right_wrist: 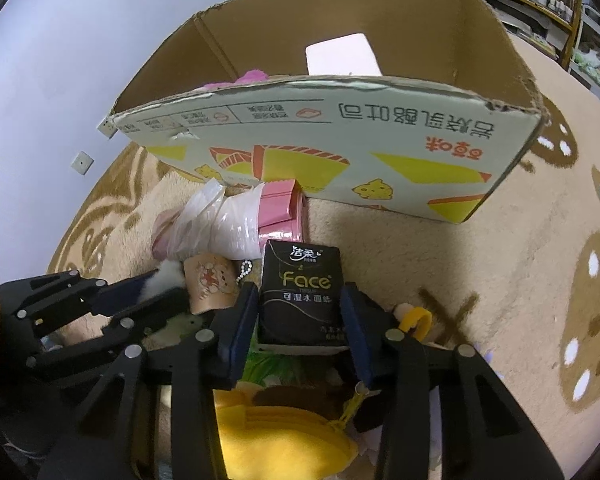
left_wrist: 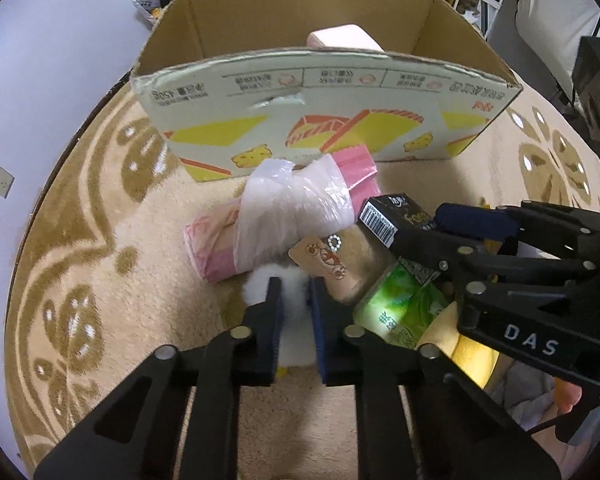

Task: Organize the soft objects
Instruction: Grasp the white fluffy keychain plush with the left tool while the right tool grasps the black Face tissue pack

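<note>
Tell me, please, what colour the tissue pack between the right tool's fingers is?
Black, with gold "Face" lettering; the tissue pack shows best in the right wrist view.

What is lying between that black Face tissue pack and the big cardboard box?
A pink roll partly wrapped in clear plastic, touching the cardboard box and the black tissue pack; beside it, bare carpet. The right wrist view shows it.

The cardboard box (left_wrist: 320, 120) front wall hides most of the pale pink pack (left_wrist: 342, 38) inside.
</note>
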### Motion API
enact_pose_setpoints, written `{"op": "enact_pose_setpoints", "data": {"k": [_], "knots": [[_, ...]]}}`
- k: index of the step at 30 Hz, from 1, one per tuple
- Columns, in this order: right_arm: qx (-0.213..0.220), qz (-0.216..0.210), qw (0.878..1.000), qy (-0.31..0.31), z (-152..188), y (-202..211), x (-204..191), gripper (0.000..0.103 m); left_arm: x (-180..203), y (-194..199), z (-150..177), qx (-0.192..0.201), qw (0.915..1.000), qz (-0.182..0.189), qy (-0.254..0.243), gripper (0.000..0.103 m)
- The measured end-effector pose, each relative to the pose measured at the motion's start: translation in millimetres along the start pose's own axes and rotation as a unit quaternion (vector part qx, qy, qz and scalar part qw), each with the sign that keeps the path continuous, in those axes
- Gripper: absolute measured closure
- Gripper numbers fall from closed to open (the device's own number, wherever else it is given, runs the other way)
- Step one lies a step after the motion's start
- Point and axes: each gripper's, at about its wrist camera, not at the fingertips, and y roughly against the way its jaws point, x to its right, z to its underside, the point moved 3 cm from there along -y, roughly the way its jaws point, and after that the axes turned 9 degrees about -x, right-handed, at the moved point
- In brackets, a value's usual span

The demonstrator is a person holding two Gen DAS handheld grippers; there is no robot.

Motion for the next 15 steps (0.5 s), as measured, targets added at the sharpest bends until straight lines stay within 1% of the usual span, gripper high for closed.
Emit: {"op": "enact_pose_setpoints", "data": {"k": [6,11,15], "knots": [[-0.006,0.014,1.0,0.018,-9,-13,-9,0.058,-7,-6,-2,-0.012,0.9998,0.009,0.01,0.091],[-0.01,0.021,0.999,0.026,-12,-20,-13,0.058,-12,-14,-2,-0.029,0.9988,0.033,0.024,0.082],[-0.012,0.013,1.0,0.02,-13,-22,-9,0.057,-9,-15,-3,-0.029,0.9988,0.032,0.022,0.078]]}}
